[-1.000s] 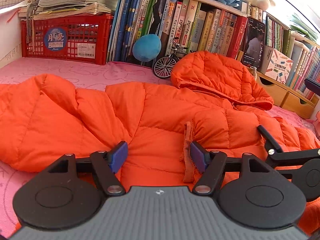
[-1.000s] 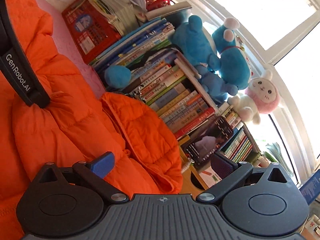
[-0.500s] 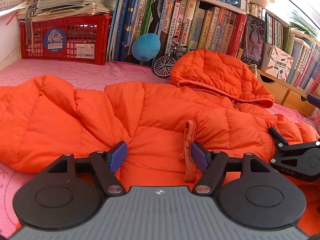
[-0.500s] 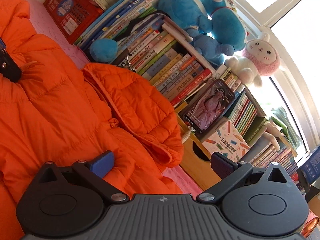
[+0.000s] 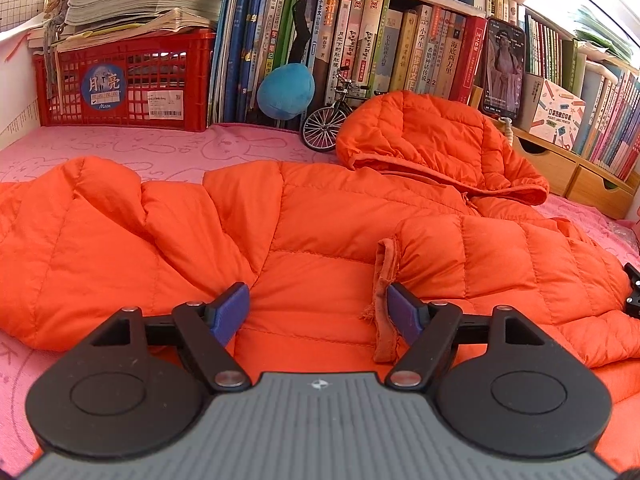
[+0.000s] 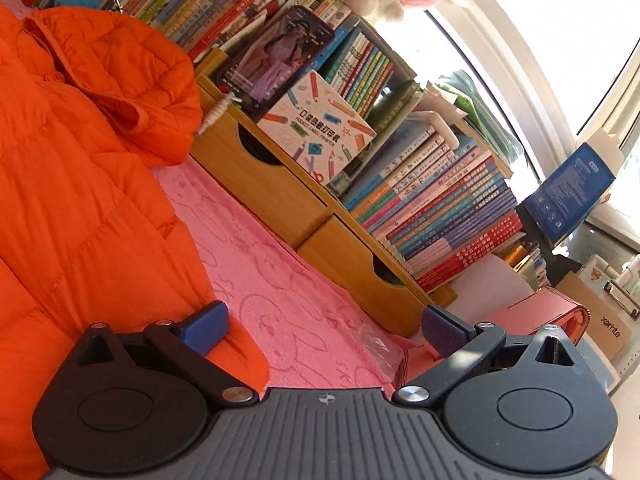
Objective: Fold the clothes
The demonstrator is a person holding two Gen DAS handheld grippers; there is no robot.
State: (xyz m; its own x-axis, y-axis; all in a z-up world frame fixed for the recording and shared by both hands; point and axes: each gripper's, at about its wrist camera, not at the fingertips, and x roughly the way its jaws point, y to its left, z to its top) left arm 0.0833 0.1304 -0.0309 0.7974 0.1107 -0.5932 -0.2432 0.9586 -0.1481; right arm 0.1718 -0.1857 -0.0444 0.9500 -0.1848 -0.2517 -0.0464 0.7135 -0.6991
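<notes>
A: What lay on the pink cloth (image 5: 168, 148)?

B: An orange puffer jacket (image 5: 320, 224) was spread flat across it, hood (image 5: 424, 140) toward the row of books (image 5: 384, 60), one sleeve folded over the body with its frayed cuff (image 5: 384, 300) near the middle.

A: And the left gripper (image 5: 318, 310)?

B: It hovered over the jacket, jaws opening, the cuff just inside its right finger, nothing pinched.

A: The right gripper (image 6: 324, 328)?

B: Its jaws stood wide apart over the cloth beside the jacket's edge, holding nothing.

Orange puffer jacket (image 5: 320, 236), spread flat on pink cloth, sleeve folded across, hood up top
</notes>
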